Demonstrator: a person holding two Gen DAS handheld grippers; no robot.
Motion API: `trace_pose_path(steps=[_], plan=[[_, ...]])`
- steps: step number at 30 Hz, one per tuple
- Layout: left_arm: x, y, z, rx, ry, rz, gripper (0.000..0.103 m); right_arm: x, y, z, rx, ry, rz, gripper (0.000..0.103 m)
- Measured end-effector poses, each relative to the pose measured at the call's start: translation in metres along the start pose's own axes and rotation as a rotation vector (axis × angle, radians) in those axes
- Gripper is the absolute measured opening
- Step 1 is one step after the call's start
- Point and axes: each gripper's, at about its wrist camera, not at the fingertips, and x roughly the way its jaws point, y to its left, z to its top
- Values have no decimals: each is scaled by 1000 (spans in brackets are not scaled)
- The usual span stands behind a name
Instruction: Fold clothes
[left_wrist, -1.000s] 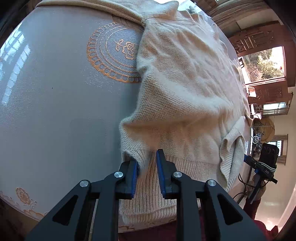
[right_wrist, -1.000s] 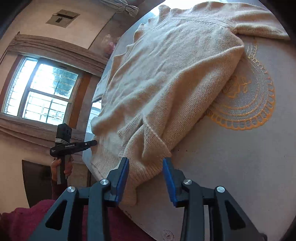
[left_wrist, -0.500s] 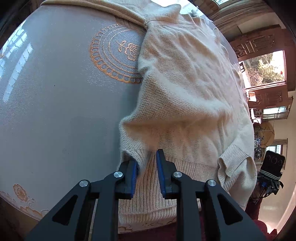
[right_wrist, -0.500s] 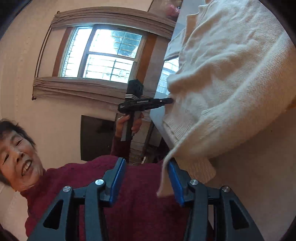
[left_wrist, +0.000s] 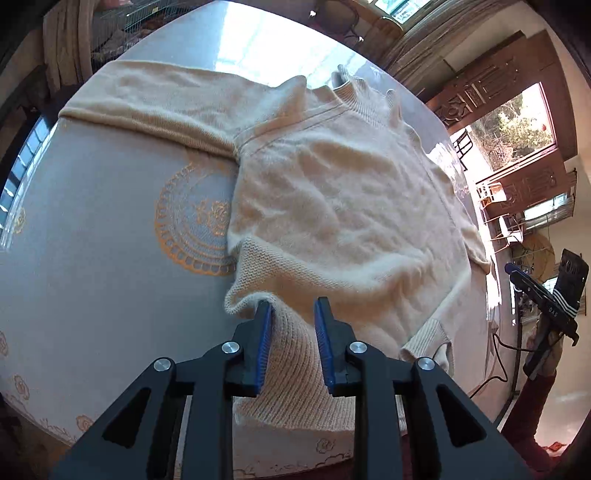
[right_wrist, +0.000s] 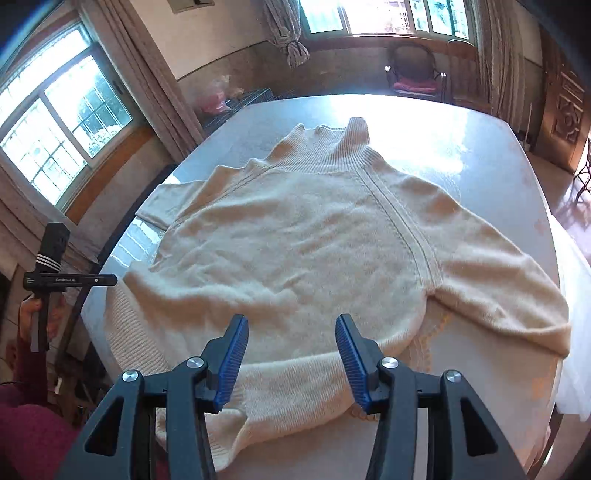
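Note:
A cream knitted sweater (left_wrist: 351, 206) lies spread on the round grey table (left_wrist: 92, 277), with its collar at the far side. My left gripper (left_wrist: 291, 317) hangs over the near left corner. The ribbed hem (left_wrist: 291, 369) runs up between its pads, bunched against the left one, and the jaws are opening slightly. In the right wrist view the left gripper (right_wrist: 112, 280) points at the sweater's (right_wrist: 295, 251) raised left corner. My right gripper (right_wrist: 291, 332) hovers open above the near hem with nothing between its pads. It also shows at the right edge of the left wrist view, right gripper (left_wrist: 513, 269).
An orange medallion (left_wrist: 192, 229) is printed on the table, left of the sweater. One sleeve (left_wrist: 147, 99) stretches toward the far left. A chair (right_wrist: 415, 74) stands beyond the table. The person's dark red sleeve (right_wrist: 22, 424) is at the near edge.
Both grippers have risen. The right one swung back over the sweater with wider jaws, and the corner it had is no longer between them. The left one's jaws stand a little wider.

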Motion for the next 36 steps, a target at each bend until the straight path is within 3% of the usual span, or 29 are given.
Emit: trace_pose_path(steps=[2, 4, 6, 8, 12, 14, 16, 19, 24, 27, 31, 33, 35, 36], plan=[[1, -13, 16, 38, -5, 18, 26, 27, -4, 36, -47, 39, -100, 51], [4, -23, 16, 101, 57, 51, 27, 56, -11, 65, -64, 112, -151, 51], [4, -20, 3, 120, 155, -1, 27, 79, -24, 80, -42, 191, -124, 51], [-4, -7, -14, 89, 197, -52, 27, 98, -33, 88, -35, 247, -99, 51], [-38, 26, -25, -5, 92, 61, 27, 140, -30, 92, -116, 333, -117, 51], [-54, 34, -6, -70, -35, 31, 28, 154, -35, 109, -117, 307, -156, 51], [-57, 25, 23, -66, -142, 13, 37, 163, -43, 129, -92, 263, -183, 51], [-29, -6, 78, -15, -219, -12, 45, 165, -66, 159, -14, 234, -180, 51], [70, -68, 170, 99, -128, -46, 45, 179, -98, 195, 61, 265, -195, 51], [125, -94, 209, 123, -75, -8, 45, 192, -111, 208, 88, 271, -183, 51], [172, -104, 238, 118, -47, 22, 45, 212, -119, 220, 128, 280, -115, 51], [182, -106, 246, 133, -52, 56, 45, 221, -120, 223, 112, 292, -127, 51], [180, -105, 247, 154, -94, 62, 45, 227, -124, 224, 116, 290, -165, 51], [178, -105, 247, 165, -118, 63, 52, 227, -127, 225, 127, 279, -152, 51]])
